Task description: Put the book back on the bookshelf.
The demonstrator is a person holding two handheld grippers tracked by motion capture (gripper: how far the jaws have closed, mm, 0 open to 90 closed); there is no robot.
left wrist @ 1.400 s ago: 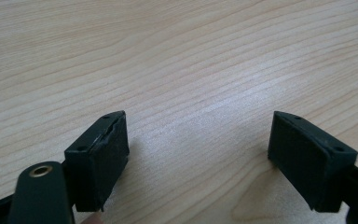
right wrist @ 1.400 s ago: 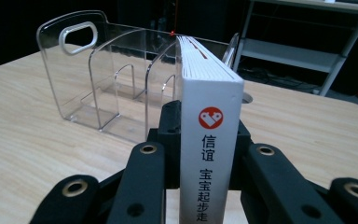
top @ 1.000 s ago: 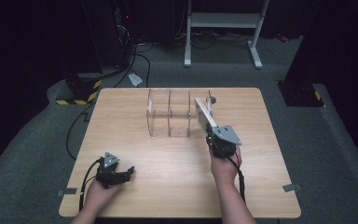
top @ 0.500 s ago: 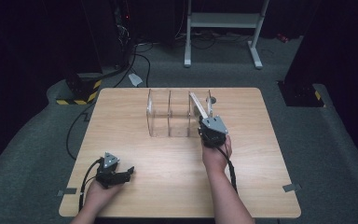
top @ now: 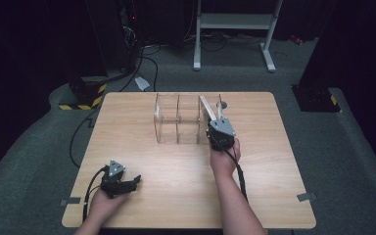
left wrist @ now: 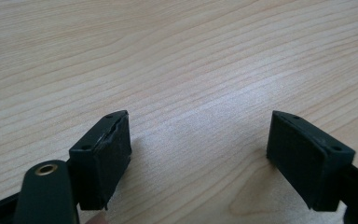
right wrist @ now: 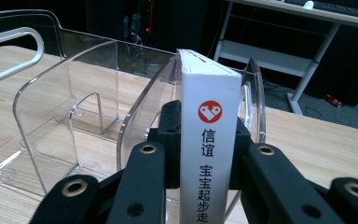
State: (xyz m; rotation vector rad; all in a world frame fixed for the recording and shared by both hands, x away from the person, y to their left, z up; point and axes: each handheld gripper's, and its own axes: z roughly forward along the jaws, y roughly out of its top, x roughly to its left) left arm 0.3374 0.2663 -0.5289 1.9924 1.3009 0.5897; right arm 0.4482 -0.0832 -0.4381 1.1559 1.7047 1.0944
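Note:
A clear plastic file rack with several upright dividers stands at the middle back of the wooden table. My right gripper is shut on a thin white book, held spine toward the camera with a red logo and dark characters on it. The book leans into the rack's right-hand slot, between two clear dividers. My left gripper rests low on the table near its front left, jaws wide apart over bare wood, open and holding nothing.
A small dark round object lies on the table just behind the rack's right end. Black cables trail over the grey floor at the left. A white metal stand is on the floor beyond the table.
My right gripper has carried the book left and forward, from beside the rack's right end to its right-hand slot. The left gripper has stayed where it was.

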